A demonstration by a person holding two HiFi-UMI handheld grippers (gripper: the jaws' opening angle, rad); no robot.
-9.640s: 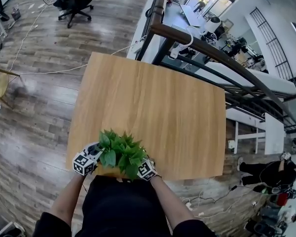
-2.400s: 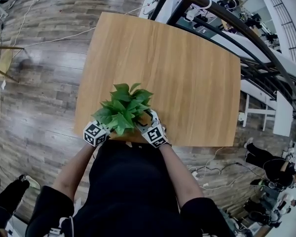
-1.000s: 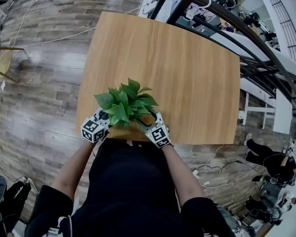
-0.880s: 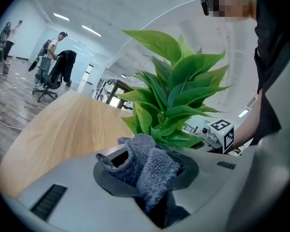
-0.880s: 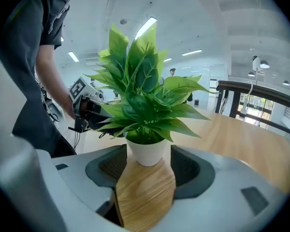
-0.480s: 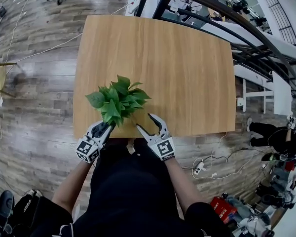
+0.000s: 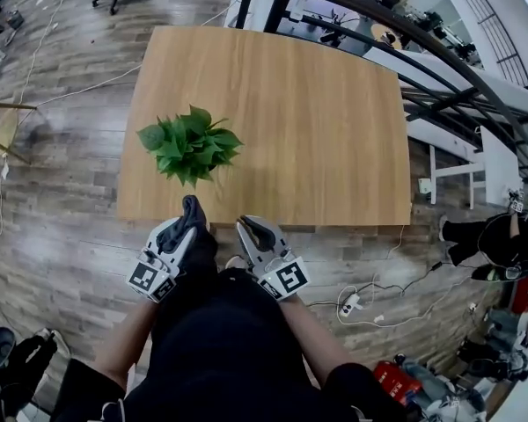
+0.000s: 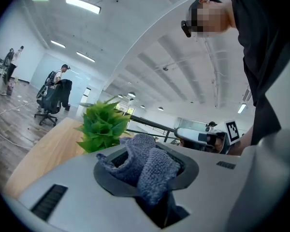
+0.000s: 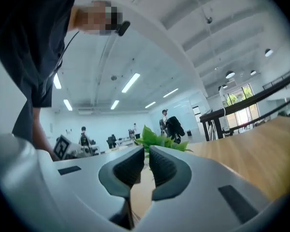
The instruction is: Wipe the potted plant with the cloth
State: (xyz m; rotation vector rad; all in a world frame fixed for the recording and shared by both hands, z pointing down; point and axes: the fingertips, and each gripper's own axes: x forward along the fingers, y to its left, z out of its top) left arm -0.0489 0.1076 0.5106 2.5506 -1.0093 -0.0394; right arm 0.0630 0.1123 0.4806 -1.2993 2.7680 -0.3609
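Wood-plank flooring (image 7: 62, 130) surrounds the pale wooden counter (image 7: 317, 130), where the leafy green potted plant (image 7: 189, 144) stands near its front-left corner, both grippers held level off the near edge: left gripper (image 7: 187, 220) clamped on a crumpled grey-blue cloth (image 8: 145, 161), right gripper (image 7: 251, 227) empty, jaws just closed almost together.

The head view looks steeply down on the counter (image 7: 290, 130) from above its near edge. Each gripper view rides close behind its own jaws, facing nearly level across it; all three share the potted plant (image 7: 189, 143).
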